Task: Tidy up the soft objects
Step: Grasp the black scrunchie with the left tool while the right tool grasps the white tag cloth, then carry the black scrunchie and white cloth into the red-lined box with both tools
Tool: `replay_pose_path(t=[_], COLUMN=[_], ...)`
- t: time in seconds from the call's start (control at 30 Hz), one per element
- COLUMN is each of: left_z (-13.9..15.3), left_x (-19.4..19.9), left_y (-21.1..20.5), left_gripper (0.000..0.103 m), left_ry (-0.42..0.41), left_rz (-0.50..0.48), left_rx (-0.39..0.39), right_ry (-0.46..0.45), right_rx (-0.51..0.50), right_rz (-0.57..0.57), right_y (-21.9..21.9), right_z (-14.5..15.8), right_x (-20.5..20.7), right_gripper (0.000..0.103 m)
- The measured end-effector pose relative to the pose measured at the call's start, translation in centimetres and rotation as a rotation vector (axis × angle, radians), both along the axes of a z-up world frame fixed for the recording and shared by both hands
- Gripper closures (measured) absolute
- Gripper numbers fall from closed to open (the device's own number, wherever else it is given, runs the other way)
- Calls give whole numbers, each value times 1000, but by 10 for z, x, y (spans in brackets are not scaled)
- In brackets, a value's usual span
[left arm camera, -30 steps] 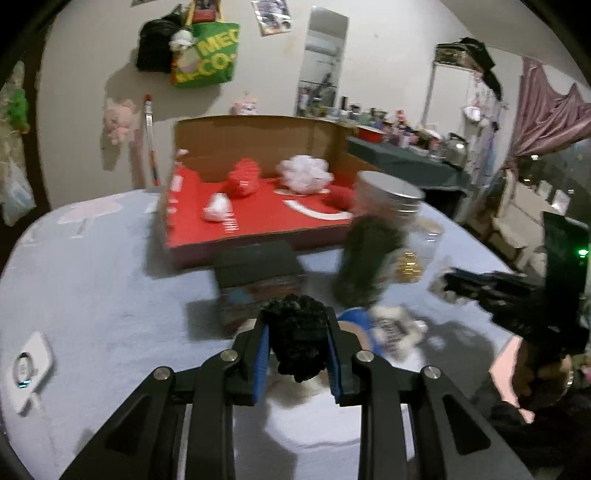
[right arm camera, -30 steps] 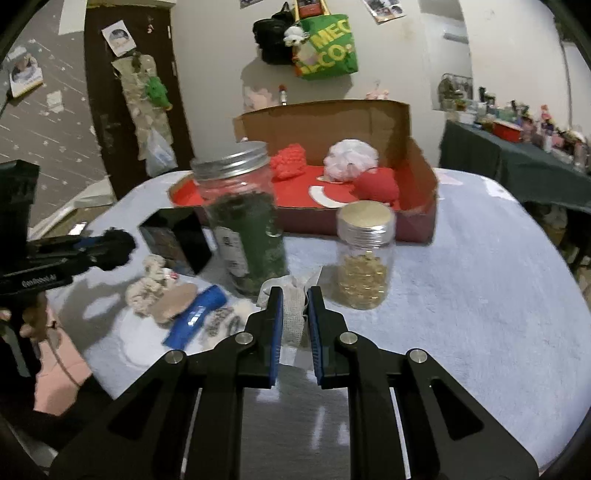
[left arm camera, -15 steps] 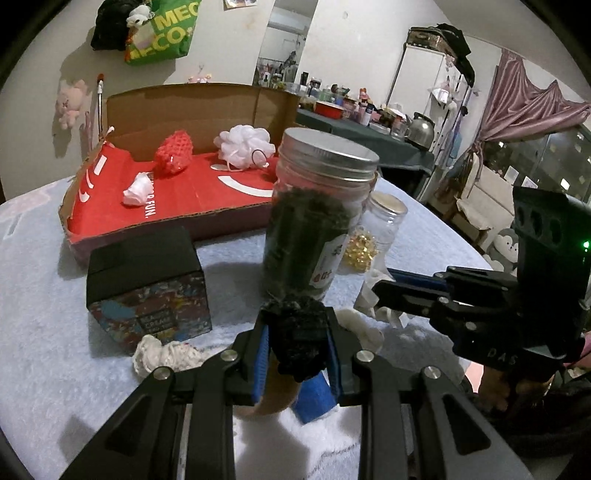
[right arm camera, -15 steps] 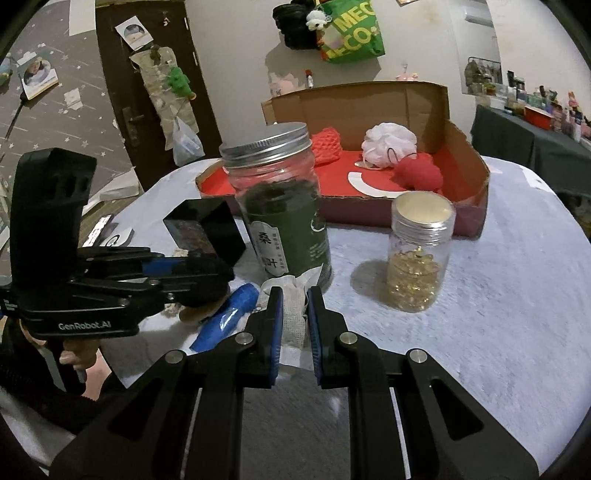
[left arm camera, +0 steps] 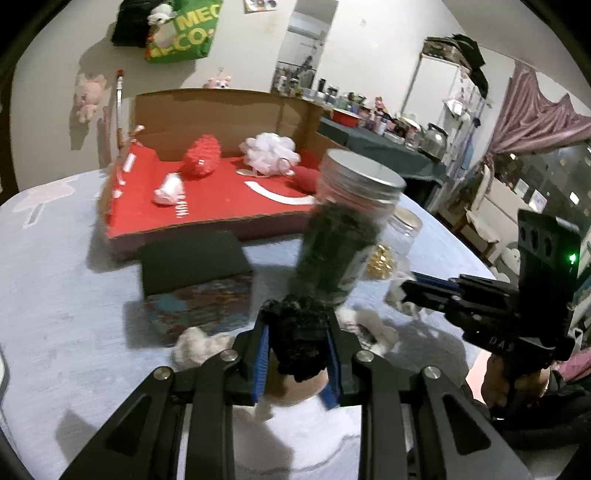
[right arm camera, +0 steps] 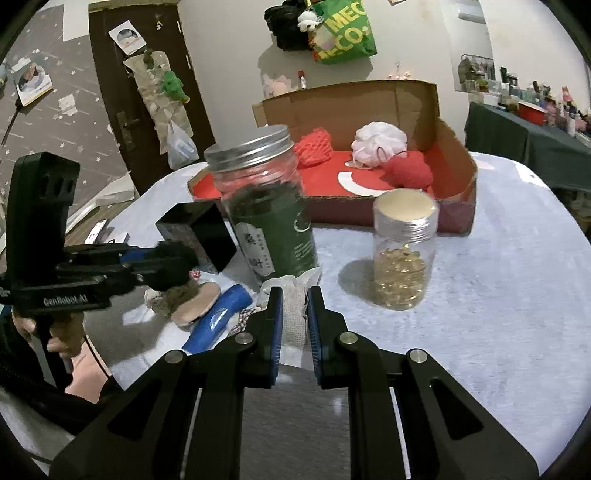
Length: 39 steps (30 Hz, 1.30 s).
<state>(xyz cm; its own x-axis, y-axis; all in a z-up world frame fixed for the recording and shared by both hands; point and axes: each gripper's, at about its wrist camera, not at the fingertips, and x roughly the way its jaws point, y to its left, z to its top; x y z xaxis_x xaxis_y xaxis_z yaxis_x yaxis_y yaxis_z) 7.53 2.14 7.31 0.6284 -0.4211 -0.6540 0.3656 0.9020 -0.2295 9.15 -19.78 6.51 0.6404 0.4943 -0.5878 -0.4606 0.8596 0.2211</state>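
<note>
A pale round table (right arm camera: 498, 295) carries a red-lined cardboard box (right arm camera: 454, 177) at twelve o'clock, holding a white puff (right arm camera: 378, 138) and red balls. Before it stand a green jar (right arm camera: 269, 221) and a smaller jar (right arm camera: 404, 254). The left gripper (left arm camera: 297, 334) clamps a black fuzzy lump (left arm camera: 299, 332); the right gripper (right arm camera: 294, 295) pinches a beige cloth (right arm camera: 293, 310).

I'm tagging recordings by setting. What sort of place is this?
Most likely a lived-in home room: a cloth-covered table, a tote bag hung on the wall, a side counter crowded with a kettle and bottles, and a pink curtain.
</note>
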Motion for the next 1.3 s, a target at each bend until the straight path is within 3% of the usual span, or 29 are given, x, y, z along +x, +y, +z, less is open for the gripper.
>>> replay_pose_path(t=[0.23,0.63,1.3], left_z=[8,-1,-16], left_x=[-3,5,43], left_y=[36,78,102], left_gripper=[75,75,75], left_ry=[-14,16,-1], left_rz=[87,198,134], left_rx=[-3,36,89], right_ry=[3,5,-59], right_rx=[-2,-32,-153], right_rz=[-40,-130,-165], right_y=[-13,-45,-80], right_z=[1,0,5], right_x=[1,9,39], right_gripper=[90,90,90])
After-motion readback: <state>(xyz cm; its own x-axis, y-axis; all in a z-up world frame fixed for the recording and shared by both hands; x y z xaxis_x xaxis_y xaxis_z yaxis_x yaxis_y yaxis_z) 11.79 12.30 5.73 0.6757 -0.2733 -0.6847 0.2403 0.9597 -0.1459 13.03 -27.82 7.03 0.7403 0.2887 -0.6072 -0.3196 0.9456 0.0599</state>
